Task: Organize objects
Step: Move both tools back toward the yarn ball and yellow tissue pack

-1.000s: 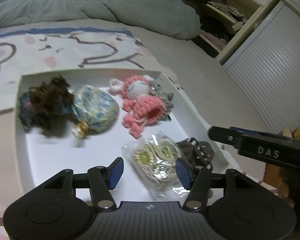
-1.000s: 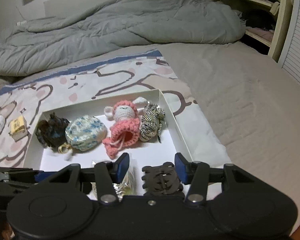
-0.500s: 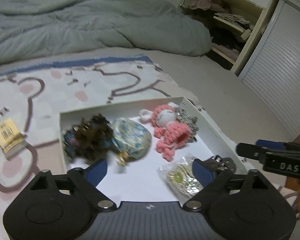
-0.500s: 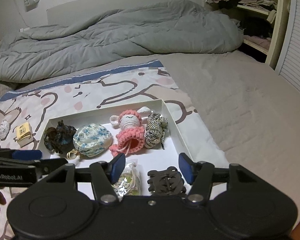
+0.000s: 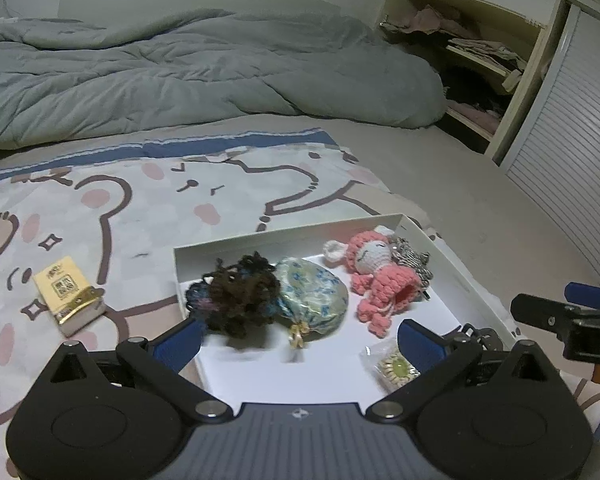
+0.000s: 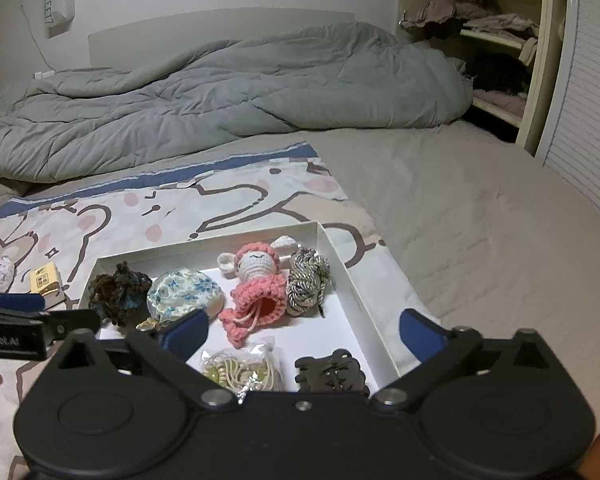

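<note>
both grippers tilt down over the white box [image 6: 342, 268], fingers opening wide, nothing between them.

The black hair claw [image 6: 332, 374] is half hidden behind the right gripper's body. In the left wrist view it [image 5: 482, 334] barely shows past a finger. The small yellow box's [image 5: 66, 300] print is unreadable.

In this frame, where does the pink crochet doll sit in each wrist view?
Left wrist: pink crochet doll right of centre, in the white box's far right part.
Right wrist: the doll just left of centre, mid-box.
Shared landmark: the blue floral pouch lies directly left of it in both views.
</note>
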